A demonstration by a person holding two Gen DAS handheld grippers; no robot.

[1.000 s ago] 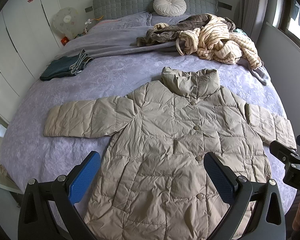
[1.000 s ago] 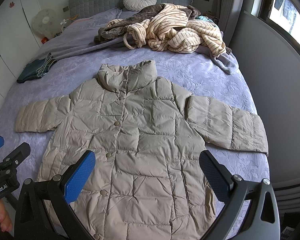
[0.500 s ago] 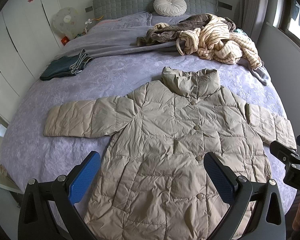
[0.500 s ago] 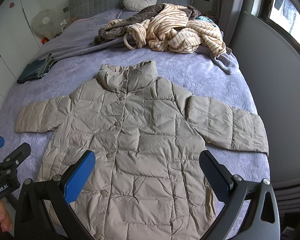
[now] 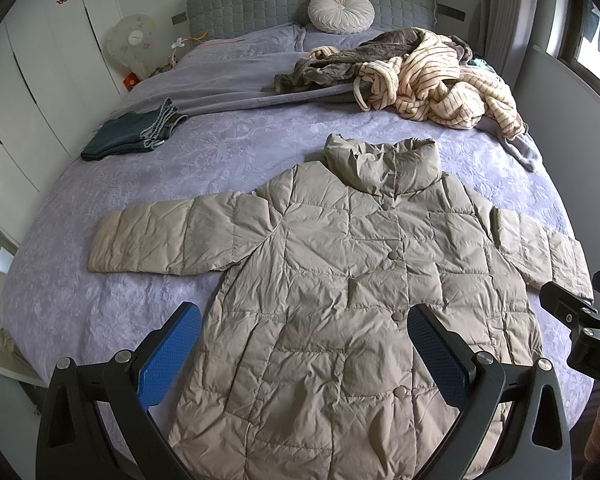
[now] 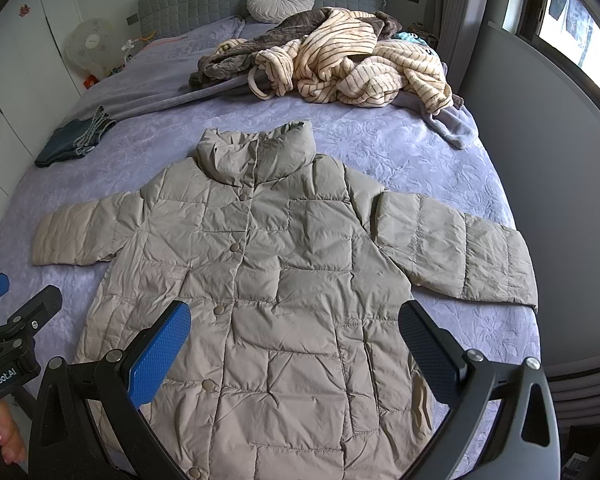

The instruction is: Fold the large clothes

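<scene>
A beige quilted puffer coat (image 5: 340, 280) lies flat, front up and buttoned, on the purple bed, both sleeves spread out sideways; it also shows in the right wrist view (image 6: 292, 272). My left gripper (image 5: 304, 332) is open and empty, held above the coat's lower left part. My right gripper (image 6: 294, 330) is open and empty above the coat's lower right part. Each gripper shows at the edge of the other's view.
The bed (image 5: 228, 148) carries a pile of striped and brown robes (image 5: 420, 68) at the far right, folded jeans (image 5: 132, 132) at the far left and a round pillow (image 5: 340, 12) by the headboard. White wardrobes stand left, a grey wall (image 6: 540, 160) right.
</scene>
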